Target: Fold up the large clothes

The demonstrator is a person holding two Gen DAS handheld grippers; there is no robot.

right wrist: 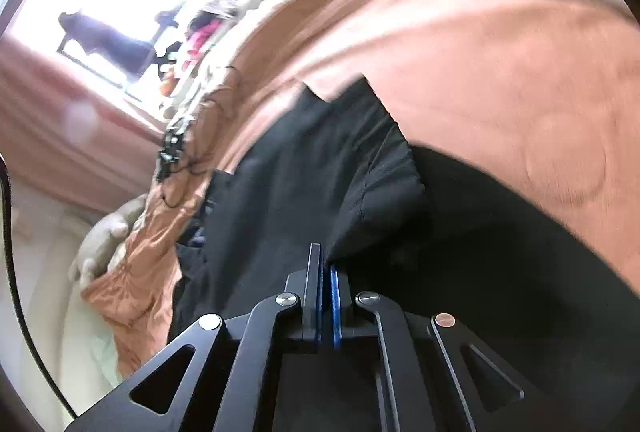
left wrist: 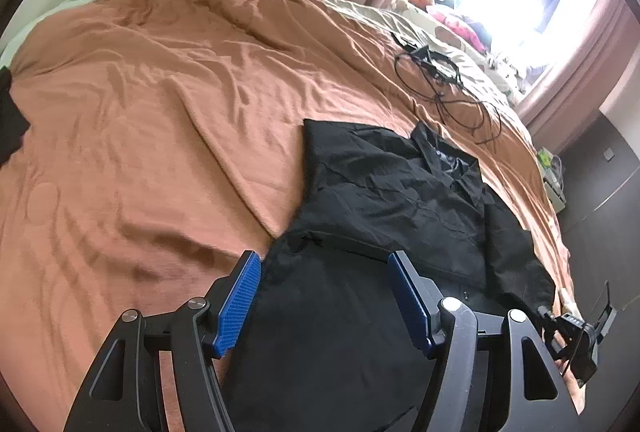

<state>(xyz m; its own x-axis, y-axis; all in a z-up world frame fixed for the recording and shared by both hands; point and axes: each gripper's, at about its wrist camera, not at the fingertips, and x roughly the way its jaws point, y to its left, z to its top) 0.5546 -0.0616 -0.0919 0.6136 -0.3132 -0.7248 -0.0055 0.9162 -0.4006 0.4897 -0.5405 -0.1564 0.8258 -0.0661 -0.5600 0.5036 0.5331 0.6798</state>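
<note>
Black jacket (left wrist: 400, 200) unlabelled; right gripper (right wrist: 326, 272) pinches it, left gripper (left wrist: 324, 296) spread.

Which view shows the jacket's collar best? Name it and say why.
The left wrist view: the black jacket lies spread on the bed, collar sharp. The right wrist view is blurred, showing only dark fabric pinched in the right gripper.

Right gripper (right wrist: 326, 268) pinches black garment (right wrist: 304, 168) fabric over the orange bedspread (right wrist: 500, 64).
</note>
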